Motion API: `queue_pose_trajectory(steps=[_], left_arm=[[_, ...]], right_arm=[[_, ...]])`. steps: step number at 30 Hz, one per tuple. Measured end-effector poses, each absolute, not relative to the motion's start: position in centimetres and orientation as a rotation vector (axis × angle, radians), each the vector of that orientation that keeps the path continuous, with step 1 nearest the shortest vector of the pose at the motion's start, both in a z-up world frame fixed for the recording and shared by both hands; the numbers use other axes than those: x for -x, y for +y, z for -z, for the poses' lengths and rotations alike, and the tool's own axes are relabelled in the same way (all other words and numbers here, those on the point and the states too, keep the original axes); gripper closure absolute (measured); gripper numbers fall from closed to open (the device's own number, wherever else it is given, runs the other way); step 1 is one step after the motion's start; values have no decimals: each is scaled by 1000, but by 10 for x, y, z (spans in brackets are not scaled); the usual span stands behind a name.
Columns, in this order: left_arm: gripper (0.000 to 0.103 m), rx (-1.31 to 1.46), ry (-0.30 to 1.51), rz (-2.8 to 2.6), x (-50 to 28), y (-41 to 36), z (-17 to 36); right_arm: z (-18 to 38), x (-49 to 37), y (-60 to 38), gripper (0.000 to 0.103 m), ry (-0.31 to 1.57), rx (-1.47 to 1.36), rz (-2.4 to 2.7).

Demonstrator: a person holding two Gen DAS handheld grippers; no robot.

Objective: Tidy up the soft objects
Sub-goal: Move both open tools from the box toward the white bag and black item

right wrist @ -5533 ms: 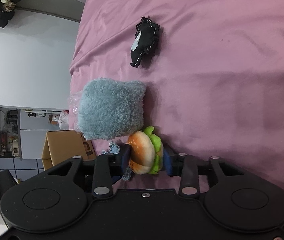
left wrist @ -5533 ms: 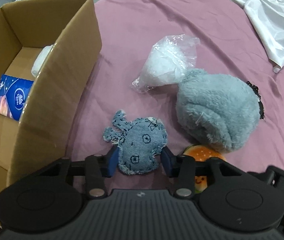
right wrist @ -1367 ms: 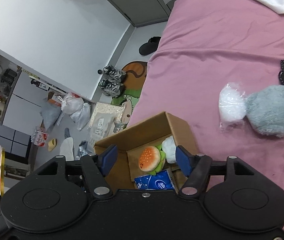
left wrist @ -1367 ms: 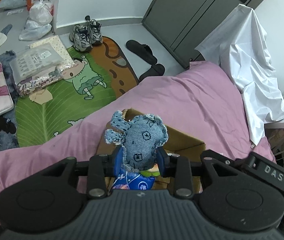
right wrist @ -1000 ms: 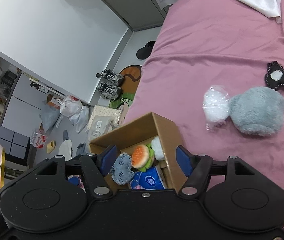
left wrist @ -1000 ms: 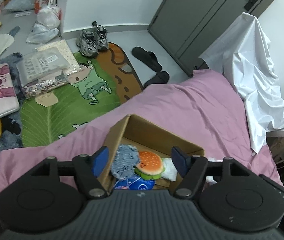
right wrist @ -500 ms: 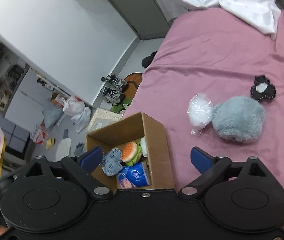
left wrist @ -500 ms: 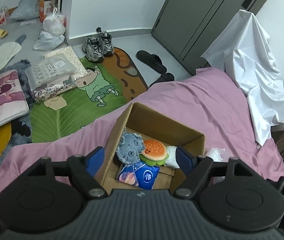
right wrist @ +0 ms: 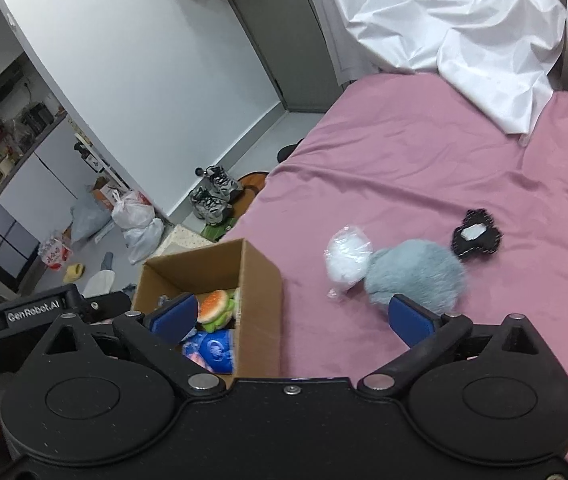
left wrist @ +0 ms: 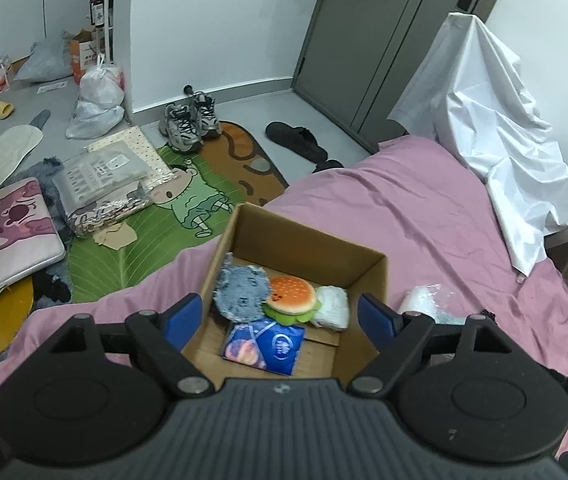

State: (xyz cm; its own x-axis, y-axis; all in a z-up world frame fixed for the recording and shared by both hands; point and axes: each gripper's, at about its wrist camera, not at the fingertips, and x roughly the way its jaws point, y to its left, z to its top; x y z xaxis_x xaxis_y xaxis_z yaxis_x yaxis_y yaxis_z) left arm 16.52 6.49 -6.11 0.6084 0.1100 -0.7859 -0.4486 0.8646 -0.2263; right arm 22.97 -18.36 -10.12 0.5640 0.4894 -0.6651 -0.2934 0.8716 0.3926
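Grippers, left [left wrist: 280, 316] and right [right wrist: 289, 318], hover wide open and empty over the cardboard box [left wrist: 371, 276] holding denim toy [left wrist: 242, 294], burger plush [left wrist: 291, 300] and apparently tissues, while grey plush [right wrist: 413, 276], plastic bag [right wrist: 345, 260] and black pouch [right wrist: 475, 238] await on the bed [right wrist: 423, 152].

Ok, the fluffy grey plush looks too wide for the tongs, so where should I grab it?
Probably from above with the right tongs, already open. The grey plush is a rounded mound lying flat on the pink bedspread; pinch a ridge of its top, clear of the plastic bag touching one side.
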Motion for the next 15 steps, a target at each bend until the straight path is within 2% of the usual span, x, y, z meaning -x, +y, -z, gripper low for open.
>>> queue_pose_trajectory(steps=[8, 15], left_arm=[[19, 464, 881, -338, -171, 44, 60], [19, 426, 900, -307, -180, 19, 59]], right_arm=[[99, -226, -208, 0, 788, -149, -396], [105, -237, -238, 0, 812, -229, -390]])
